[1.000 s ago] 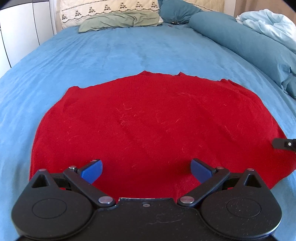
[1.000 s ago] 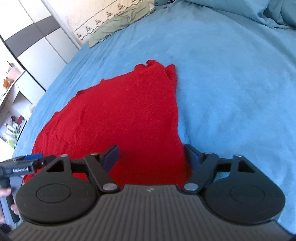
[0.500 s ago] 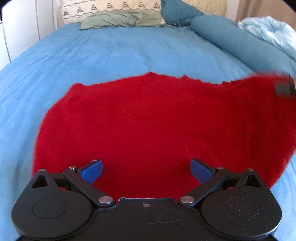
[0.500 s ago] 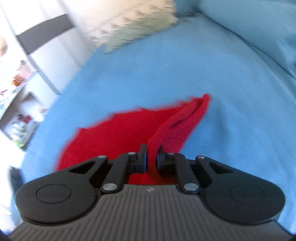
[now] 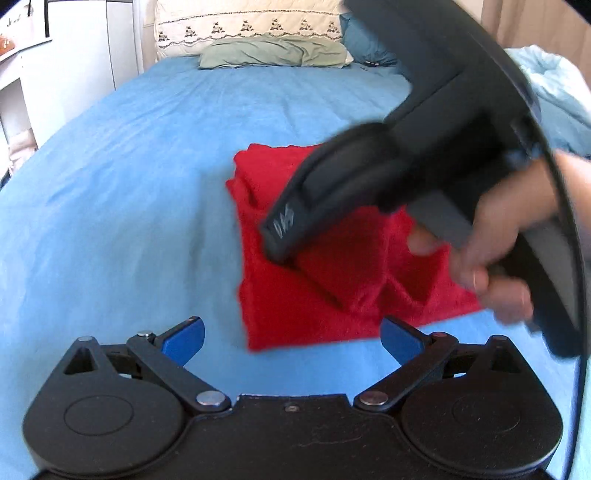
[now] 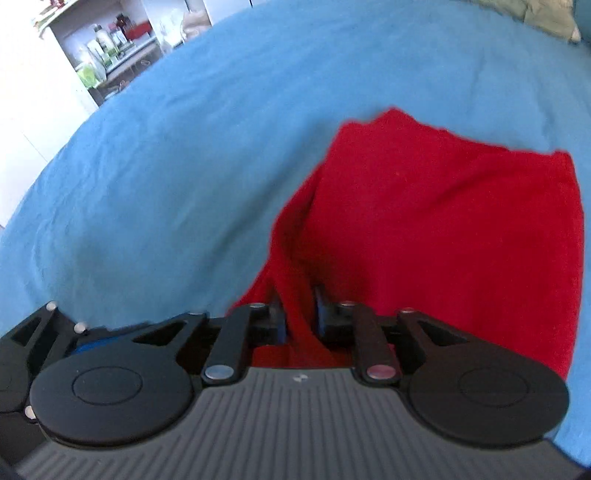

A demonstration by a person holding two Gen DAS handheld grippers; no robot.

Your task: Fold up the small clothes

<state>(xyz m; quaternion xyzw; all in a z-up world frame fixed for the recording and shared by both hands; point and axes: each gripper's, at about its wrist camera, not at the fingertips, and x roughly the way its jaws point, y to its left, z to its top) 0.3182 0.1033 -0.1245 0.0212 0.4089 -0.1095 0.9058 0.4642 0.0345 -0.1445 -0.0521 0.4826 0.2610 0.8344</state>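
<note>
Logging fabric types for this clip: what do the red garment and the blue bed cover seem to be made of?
Red garment: looks like soft, fuzzy knit, matte, folding in thick soft ridges. Blue bed cover: seems a brushed, velvety fabric, matte with shallow wrinkles. Exact fibres cannot be told.

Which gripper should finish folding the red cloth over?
The right gripper: it is shut on a fold of the red knitted cloth and is carrying it over the blue bedspread. The left gripper is open and holds nothing.

A: What furnishes the room?
B: A bed with blue bedspread [image 5: 155, 155], a patterned cream pillow [image 5: 251, 26], a green pillow [image 5: 273, 55]; white cabinets [image 5: 74, 66], cluttered shelves [image 6: 107, 48], daylight.
</note>
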